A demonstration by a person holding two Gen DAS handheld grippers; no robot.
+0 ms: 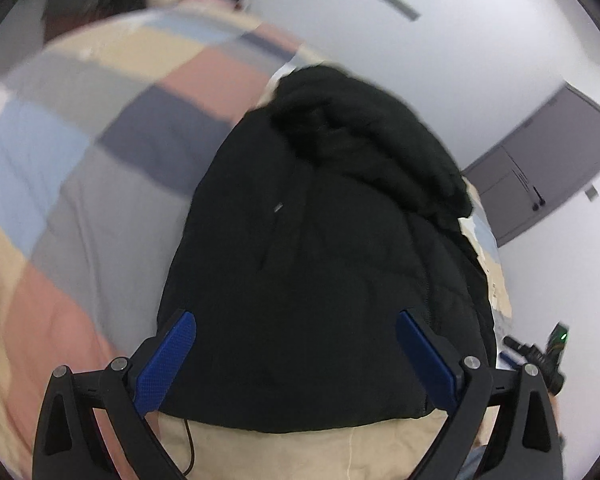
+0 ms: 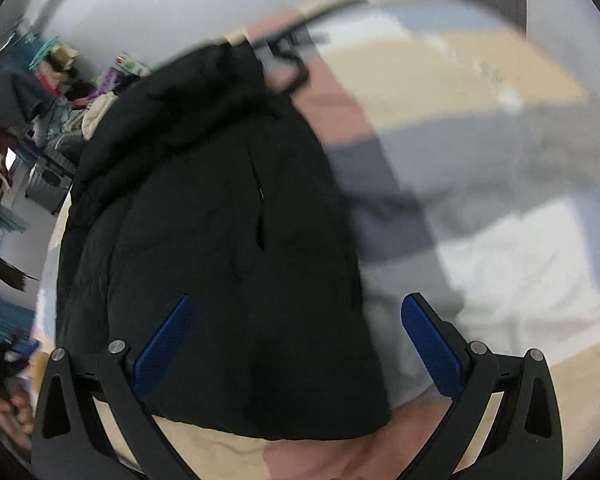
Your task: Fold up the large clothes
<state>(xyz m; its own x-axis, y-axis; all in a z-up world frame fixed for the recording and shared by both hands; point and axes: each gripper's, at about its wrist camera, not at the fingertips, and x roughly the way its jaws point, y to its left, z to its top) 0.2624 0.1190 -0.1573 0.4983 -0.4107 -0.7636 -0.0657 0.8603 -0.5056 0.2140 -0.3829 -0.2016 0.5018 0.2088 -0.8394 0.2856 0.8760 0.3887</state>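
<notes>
Right, I've got the bulky black padded hooded jacket (image 1: 320, 260) lying on the bed's patchwork quilt of pink, grey, blue and beige squares (image 1: 112, 128), hood end away from me and hem nearest me. My left gripper (image 1: 296, 354) hangs over the jacket's hem with its blue-padded jaws spread wide, holding nothing. My right gripper (image 2: 296, 348) is just as wide and empty, one pad over the jacket's hem, the other over the quilt beside the jacket. Both views are smeared, so I can't tell whether either gripper touches the fabric. My worry: the jacket looks thick and puffy, so a shallow pinch could slip, or snag the quilt under the jacket.
</notes>
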